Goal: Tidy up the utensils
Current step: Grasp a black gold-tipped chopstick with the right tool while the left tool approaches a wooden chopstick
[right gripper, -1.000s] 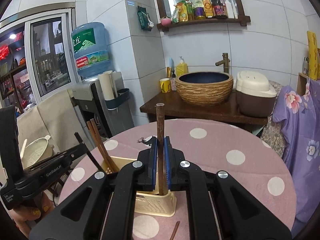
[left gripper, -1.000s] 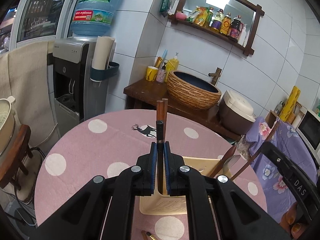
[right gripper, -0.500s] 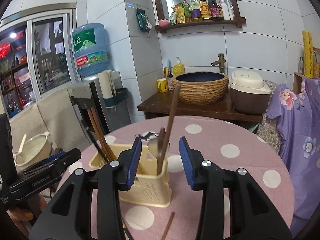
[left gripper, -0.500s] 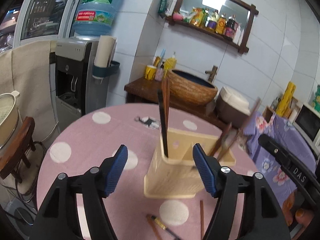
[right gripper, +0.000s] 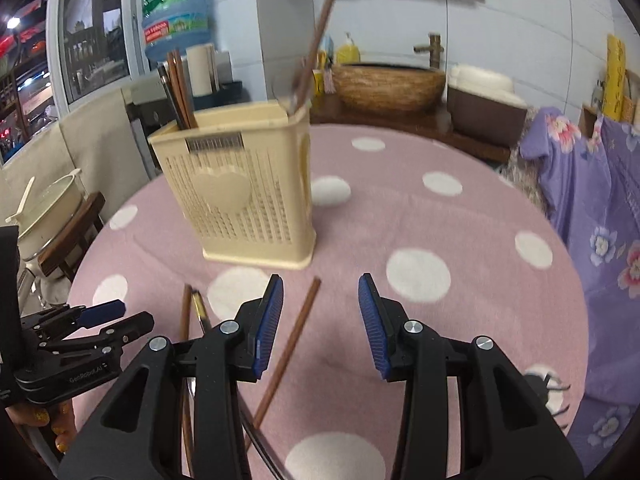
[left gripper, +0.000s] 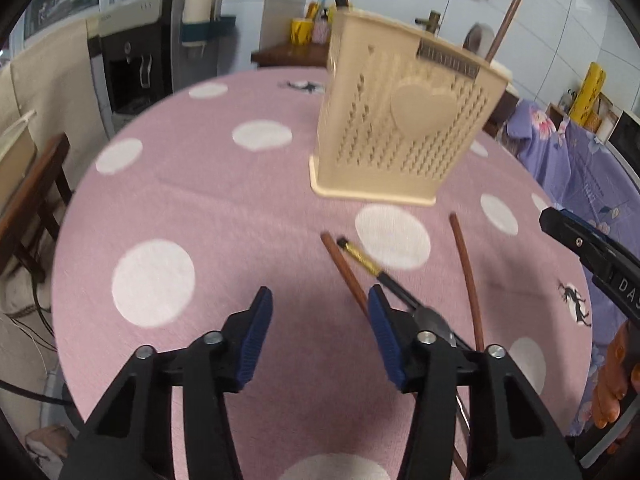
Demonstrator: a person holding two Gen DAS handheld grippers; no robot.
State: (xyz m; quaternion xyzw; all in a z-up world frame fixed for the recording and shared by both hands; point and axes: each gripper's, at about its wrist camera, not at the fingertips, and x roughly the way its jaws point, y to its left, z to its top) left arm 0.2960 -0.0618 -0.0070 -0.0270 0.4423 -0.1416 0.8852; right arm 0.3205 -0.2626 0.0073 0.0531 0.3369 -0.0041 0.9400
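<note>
A round table (left gripper: 224, 208) under a pink cloth with white dots carries a cream perforated utensil caddy (left gripper: 404, 120) standing upright toward 12 o'clock in the left wrist view. At about 5 o'clock from the caddy, three loose utensils lie flat on the cloth: a brown chopstick (left gripper: 344, 268), just beside it a black, gold-banded chopstick (left gripper: 362, 256), and a second brown chopstick (left gripper: 466, 264) apart to their right.

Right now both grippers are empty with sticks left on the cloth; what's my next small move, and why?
Probably lower the right gripper, a touch left, onto the brown chopstick that lies just inside its left pad. Its jaws are open and nothing blocks it. The utensil holder stands just beyond for the drop.
</note>
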